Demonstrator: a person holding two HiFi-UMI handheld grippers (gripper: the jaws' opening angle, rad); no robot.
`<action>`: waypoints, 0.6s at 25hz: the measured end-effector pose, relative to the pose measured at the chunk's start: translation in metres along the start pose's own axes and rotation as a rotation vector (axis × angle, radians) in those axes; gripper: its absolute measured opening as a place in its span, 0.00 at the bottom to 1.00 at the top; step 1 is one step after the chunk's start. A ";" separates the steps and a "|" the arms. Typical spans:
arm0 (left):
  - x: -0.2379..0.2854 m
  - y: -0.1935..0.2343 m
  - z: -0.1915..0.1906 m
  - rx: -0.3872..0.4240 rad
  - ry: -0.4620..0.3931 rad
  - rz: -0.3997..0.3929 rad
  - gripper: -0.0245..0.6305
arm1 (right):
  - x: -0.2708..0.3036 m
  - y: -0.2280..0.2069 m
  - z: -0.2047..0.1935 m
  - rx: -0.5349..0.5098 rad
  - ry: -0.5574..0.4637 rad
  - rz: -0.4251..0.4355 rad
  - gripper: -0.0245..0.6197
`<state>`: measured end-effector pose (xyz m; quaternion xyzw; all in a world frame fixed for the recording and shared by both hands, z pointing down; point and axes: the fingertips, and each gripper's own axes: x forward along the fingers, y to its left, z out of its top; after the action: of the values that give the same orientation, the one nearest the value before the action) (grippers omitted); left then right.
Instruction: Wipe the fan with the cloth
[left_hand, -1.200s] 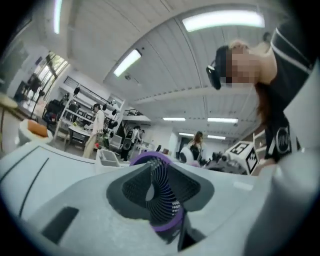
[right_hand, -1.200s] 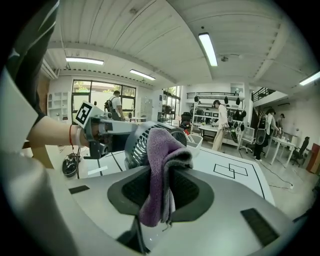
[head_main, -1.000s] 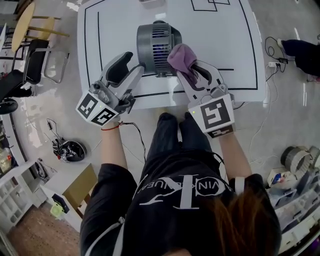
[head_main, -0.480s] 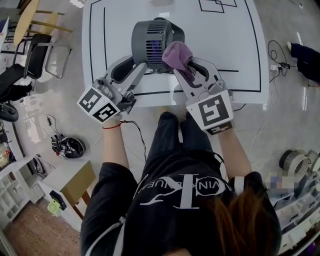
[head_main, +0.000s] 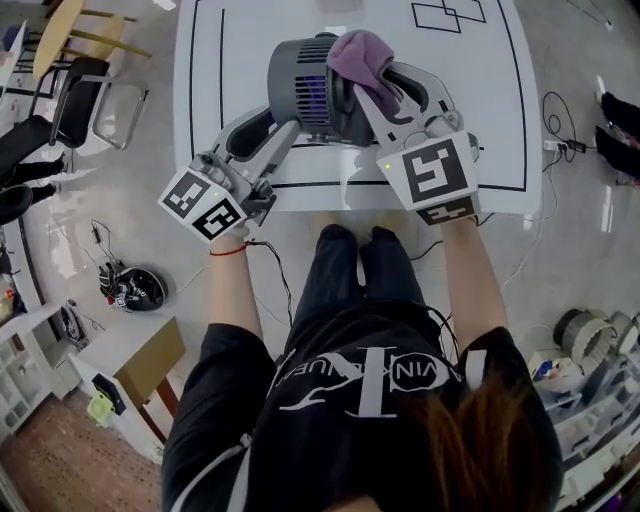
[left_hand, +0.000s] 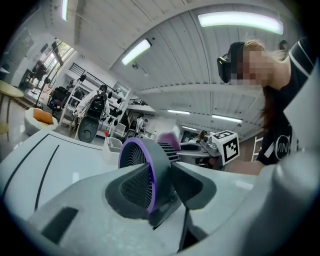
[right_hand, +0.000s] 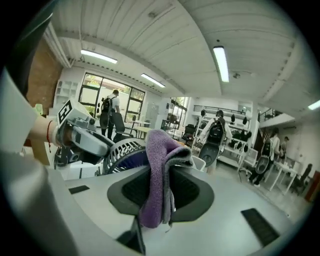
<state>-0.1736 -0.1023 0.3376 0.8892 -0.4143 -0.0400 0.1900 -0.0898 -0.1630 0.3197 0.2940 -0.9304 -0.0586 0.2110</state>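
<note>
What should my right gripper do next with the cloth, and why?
Probably draw the cloth across the fan's housing. The right gripper pinches the cloth, which seems to touch the housing already, while the left gripper, jaws just closed round the rim, steadies the fan.

Grey fan (head_main: 305, 85) upright; purple cloth (head_main: 360, 52) bunched against its top edge.

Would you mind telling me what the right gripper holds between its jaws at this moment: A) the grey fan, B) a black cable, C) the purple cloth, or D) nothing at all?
C: in the right gripper view, the right gripper has its jaws closed on the purple cloth, which sticks up between the pads, while the fan sits beyond it.
</note>
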 end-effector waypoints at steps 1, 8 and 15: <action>0.000 0.000 0.000 0.001 0.000 0.002 0.26 | 0.003 0.002 0.004 -0.044 -0.001 0.005 0.20; -0.002 0.003 0.000 -0.027 -0.018 0.015 0.26 | -0.002 0.024 0.006 -0.208 -0.018 0.106 0.19; -0.003 0.004 -0.003 -0.047 -0.024 0.017 0.26 | -0.009 0.035 0.000 -0.229 -0.020 0.136 0.19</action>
<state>-0.1776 -0.1020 0.3416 0.8805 -0.4229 -0.0589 0.2061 -0.1010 -0.1294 0.3246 0.2038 -0.9375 -0.1529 0.2371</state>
